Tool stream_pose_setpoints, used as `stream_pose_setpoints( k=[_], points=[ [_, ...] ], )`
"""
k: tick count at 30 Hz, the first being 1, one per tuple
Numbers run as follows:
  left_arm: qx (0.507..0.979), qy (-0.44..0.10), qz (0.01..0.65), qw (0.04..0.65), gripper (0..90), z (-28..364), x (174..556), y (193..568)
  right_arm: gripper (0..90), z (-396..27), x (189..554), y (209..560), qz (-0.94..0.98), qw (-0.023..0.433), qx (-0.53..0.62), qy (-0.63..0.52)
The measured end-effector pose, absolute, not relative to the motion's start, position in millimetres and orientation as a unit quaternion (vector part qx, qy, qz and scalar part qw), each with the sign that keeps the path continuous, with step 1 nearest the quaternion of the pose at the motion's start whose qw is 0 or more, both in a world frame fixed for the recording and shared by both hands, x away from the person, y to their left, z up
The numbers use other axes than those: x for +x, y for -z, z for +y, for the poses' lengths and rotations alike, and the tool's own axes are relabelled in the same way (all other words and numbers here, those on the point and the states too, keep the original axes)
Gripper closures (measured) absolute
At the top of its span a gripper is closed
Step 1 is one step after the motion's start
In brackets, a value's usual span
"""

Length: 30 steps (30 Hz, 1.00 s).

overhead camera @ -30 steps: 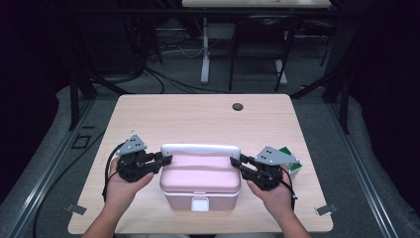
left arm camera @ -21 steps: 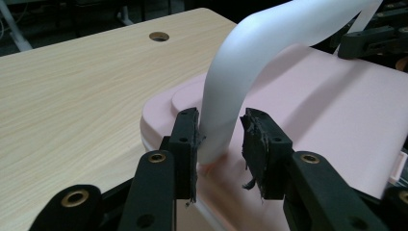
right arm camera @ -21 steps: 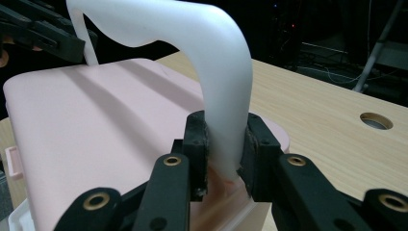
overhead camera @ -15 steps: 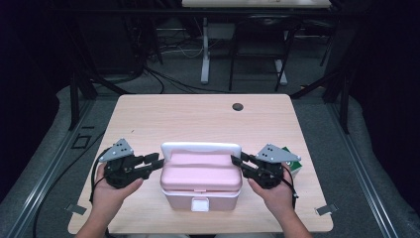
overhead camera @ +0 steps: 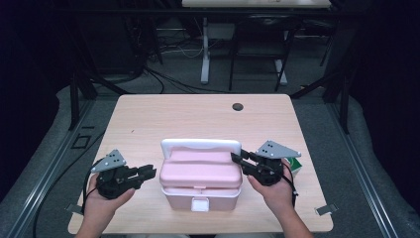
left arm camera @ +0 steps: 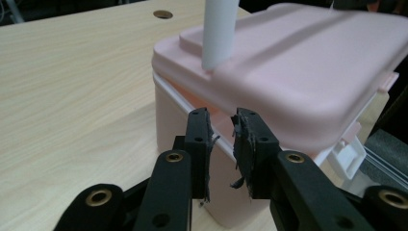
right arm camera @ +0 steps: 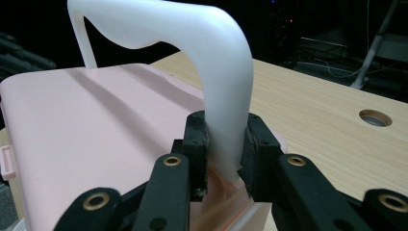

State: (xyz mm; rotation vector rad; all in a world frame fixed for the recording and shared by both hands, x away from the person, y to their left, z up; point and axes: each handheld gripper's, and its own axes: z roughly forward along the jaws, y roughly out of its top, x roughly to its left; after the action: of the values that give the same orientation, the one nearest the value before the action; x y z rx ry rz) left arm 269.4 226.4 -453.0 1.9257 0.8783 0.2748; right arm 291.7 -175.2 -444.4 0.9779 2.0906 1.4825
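Note:
A pink lidded box (overhead camera: 200, 171) with an upright white handle (overhead camera: 198, 145) stands near the front of the wooden table (overhead camera: 188, 119). My right gripper (overhead camera: 236, 158) is at the box's right end, shut on the handle's right leg (right arm camera: 211, 57), with both pads pressing it just above the lid (right arm camera: 86, 125). My left gripper (overhead camera: 148, 172) is level with the box's left side and a little short of it. Its jaws have just been closing and stand a narrow gap apart (left arm camera: 222, 127) with nothing between them. Beyond them are the box's corner (left arm camera: 308, 72) and the handle's other leg (left arm camera: 219, 33).
A white latch (overhead camera: 200, 203) sits on the box's front face. A small green and white object (overhead camera: 293, 164) lies on the table behind my right hand. A dark round hole (overhead camera: 237, 106) marks the far part of the table. Chairs and cables stand beyond it.
My left gripper has drawn back leftward from the box's left end, where it was a second ago. The right gripper and the box have stayed put.

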Motion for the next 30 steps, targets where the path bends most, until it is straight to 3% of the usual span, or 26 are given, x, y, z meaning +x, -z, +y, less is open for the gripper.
stream_pose_setpoints(
  k=[13, 30],
  points=[
    [0.806, -0.086, 0.337, 0.479, 89.1, 209.2, 264.6, 461.3, 74.2, -175.2, 295.4, 440.2, 0.746, 0.190, 0.356, -0.530],
    [0.812, -0.078, 0.321, 0.482, 89.8, 184.2, 267.4, 460.7, 73.4, -176.7, 295.7, 442.2, 0.741, 0.192, 0.354, -0.538]
  ],
)
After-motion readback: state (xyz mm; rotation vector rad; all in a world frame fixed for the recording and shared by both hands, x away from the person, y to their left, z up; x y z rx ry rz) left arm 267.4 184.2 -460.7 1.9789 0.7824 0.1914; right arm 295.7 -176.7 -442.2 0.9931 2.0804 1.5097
